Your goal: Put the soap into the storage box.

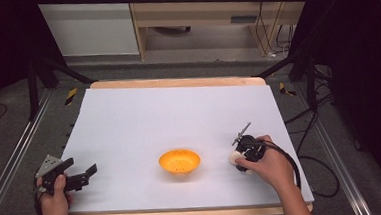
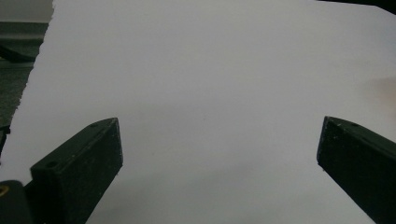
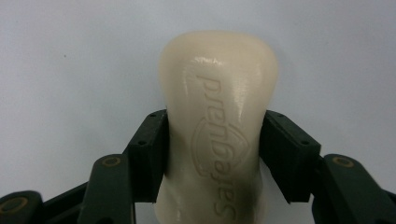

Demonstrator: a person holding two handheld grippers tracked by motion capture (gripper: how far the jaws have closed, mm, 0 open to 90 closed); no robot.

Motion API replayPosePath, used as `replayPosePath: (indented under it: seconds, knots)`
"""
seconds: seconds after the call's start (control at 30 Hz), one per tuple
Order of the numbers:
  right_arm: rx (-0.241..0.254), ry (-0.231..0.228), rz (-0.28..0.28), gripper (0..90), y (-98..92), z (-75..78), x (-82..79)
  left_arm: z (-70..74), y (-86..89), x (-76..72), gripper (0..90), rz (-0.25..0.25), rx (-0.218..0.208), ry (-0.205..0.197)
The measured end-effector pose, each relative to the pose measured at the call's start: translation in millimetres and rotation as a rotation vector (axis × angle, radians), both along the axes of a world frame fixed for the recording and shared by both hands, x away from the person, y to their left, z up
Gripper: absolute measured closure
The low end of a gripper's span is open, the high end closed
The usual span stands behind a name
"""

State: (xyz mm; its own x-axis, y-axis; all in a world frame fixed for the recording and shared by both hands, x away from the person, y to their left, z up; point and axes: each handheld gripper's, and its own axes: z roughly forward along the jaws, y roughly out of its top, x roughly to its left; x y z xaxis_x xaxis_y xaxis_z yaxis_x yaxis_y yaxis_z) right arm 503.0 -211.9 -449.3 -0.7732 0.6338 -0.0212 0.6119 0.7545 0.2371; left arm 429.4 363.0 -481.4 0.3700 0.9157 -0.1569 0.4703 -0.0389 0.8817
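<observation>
Right hand-held gripper has its two black jaws pressed against the sides of a cream-coloured embossed piece, gripping it over the white desk. From the high view this piece sits at the desk's right side, just right of an orange bowl and apart from it. Left hand-held gripper rests at the desk's left edge, jaws spread wide with nothing between them, well apart from the bowl.
</observation>
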Motion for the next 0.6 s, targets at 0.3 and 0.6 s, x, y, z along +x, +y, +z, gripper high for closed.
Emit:
replayPosePath:
  seconds: [0.3,0.6]
  knots:
    - [0.009,-0.004,-0.008,48.8,-1.7,-0.1,1.0,0.1,-0.1,0.0,0.0,-0.001,0.002,-0.001]
    - [0.002,-0.016,0.030,49.4,-0.9,0.7,0.0,0.1,-0.2,0.0,0.0,-0.002,0.003,-0.001]
